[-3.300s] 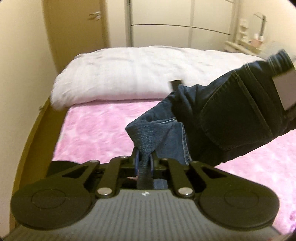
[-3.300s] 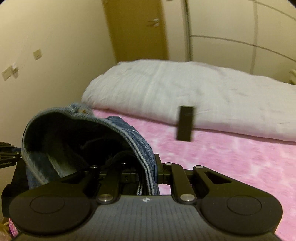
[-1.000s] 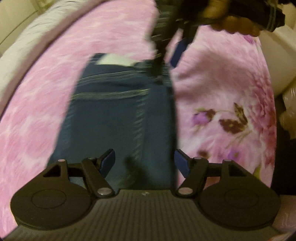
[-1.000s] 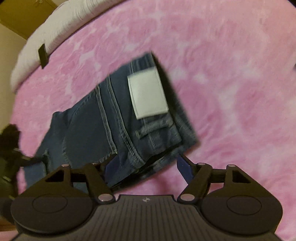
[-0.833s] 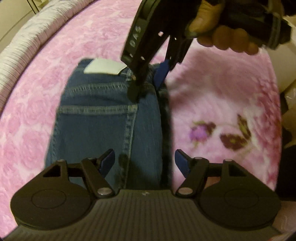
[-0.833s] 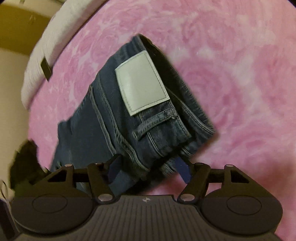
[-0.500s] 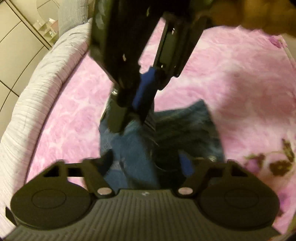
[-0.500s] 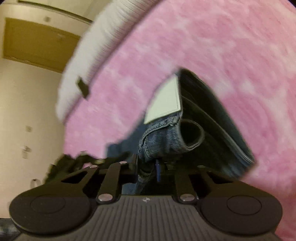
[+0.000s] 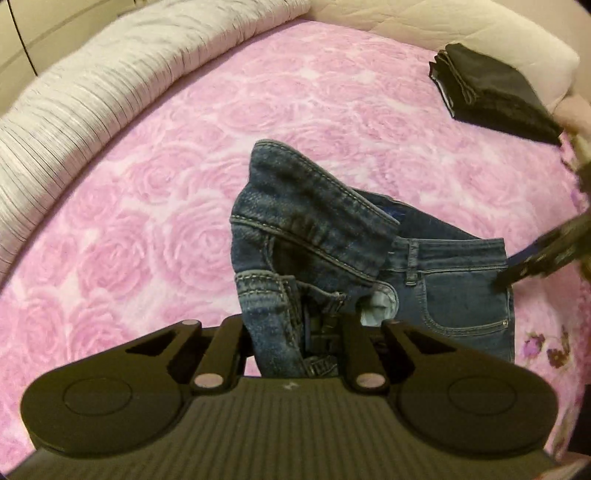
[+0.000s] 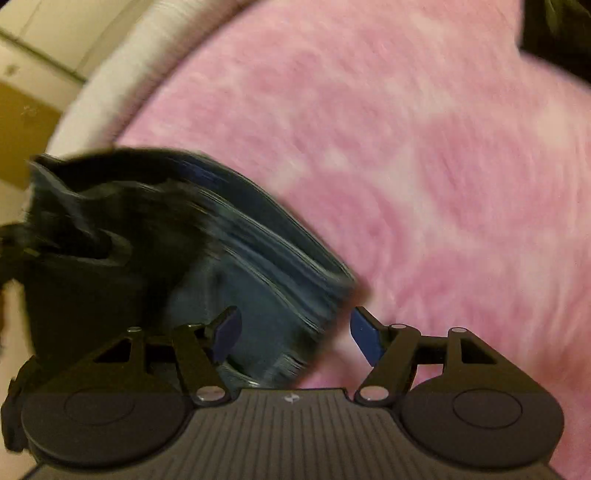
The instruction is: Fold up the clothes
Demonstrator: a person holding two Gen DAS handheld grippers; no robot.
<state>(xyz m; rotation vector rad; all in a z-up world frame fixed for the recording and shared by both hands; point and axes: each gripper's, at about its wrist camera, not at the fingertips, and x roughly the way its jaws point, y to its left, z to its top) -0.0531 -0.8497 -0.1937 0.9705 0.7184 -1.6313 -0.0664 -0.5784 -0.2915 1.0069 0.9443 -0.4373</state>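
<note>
Blue jeans (image 9: pixel 454 280) lie folded on the pink rose-patterned bedspread (image 9: pixel 184 192). My left gripper (image 9: pixel 295 328) is shut on the jeans near the waistband and fly, with a fold of denim raised in front of it. In the blurred right wrist view my right gripper (image 10: pixel 295 332) is open, its blue pads (image 10: pixel 364 336) apart, just off the edge of the jeans (image 10: pixel 258 280). The right gripper (image 9: pixel 546 254) also shows blurred at the right edge of the left wrist view.
A folded black garment (image 9: pixel 487 92) lies at the far right of the bed, also in the right wrist view (image 10: pixel 554 33). A rolled white duvet (image 9: pixel 92 85) runs along the far left side. A cream headboard (image 9: pixel 443 22) is behind.
My left gripper has closed on the jeans and lifted a fold. My right gripper, shut on the waistband half a second ago, has opened and pulled away to the right.
</note>
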